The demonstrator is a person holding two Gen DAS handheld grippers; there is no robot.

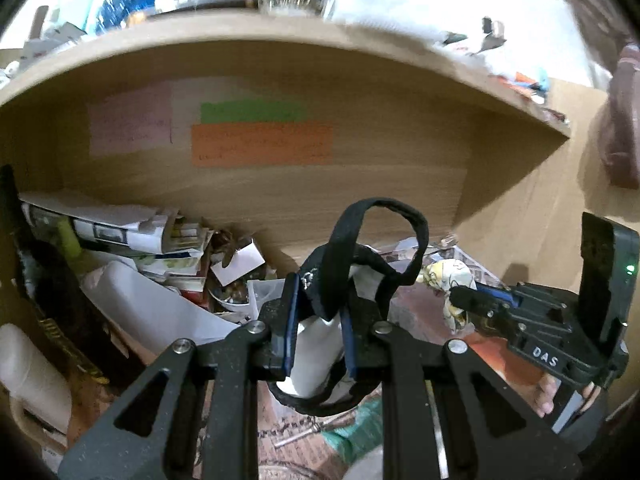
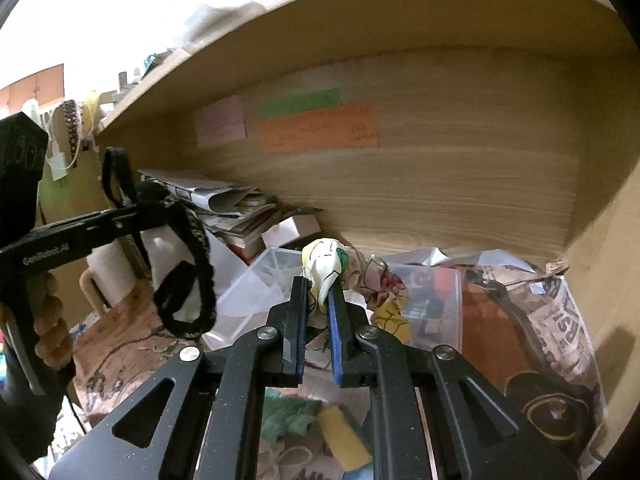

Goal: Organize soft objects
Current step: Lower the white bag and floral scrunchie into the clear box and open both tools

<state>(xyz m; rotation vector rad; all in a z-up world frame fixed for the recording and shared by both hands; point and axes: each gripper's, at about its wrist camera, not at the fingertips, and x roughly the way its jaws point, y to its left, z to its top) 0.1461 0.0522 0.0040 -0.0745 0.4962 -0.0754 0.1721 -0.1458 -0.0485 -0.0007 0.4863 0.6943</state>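
Note:
My left gripper (image 1: 320,300) is shut on a white cloth pouch with black straps (image 1: 360,248), held up in front of a wooden shelf; a strap loop stands above the fingers. It also shows in the right wrist view (image 2: 184,304), hanging at the left. My right gripper (image 2: 318,292) is shut on a crumpled cream cloth with yellow, green and red print (image 2: 332,264). That cloth shows in the left wrist view (image 1: 452,280) at the right, in the other gripper (image 1: 464,296).
A clear plastic box (image 2: 260,280) sits below the right gripper. Stacked papers and books (image 2: 236,216) lie at the shelf's left. A newspaper-print bag (image 2: 540,320) fills the right. Green and yellow sponges (image 2: 316,424) lie below. Coloured notes (image 2: 320,126) stick on the shelf back.

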